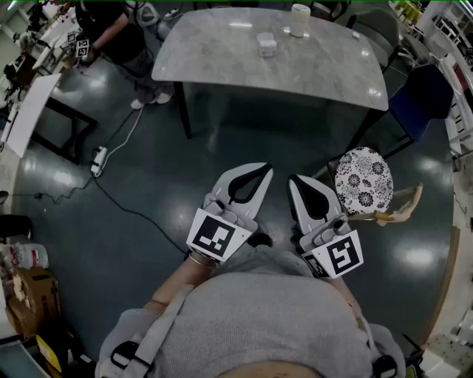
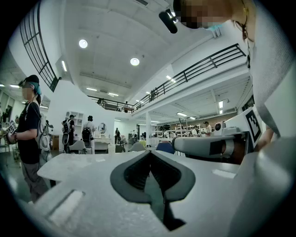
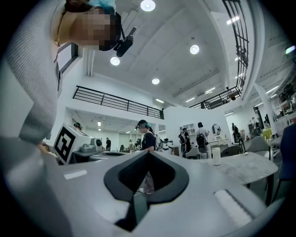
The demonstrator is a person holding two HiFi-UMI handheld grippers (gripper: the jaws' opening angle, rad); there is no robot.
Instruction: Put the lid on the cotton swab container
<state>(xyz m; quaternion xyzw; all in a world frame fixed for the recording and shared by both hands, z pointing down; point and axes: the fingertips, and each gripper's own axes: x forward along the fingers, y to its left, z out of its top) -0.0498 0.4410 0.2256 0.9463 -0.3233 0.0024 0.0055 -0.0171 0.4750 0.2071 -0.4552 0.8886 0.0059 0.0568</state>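
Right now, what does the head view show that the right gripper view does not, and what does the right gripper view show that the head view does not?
Only the head view shows the floor, with a power strip and its cable, and the flowered stool beside the person.

Only the right gripper view shows the ceiling lamps and the balcony railing high on the wall.

Both show the grey table, the white cylinder standing on it, and the right gripper, its jaws together with nothing between them.
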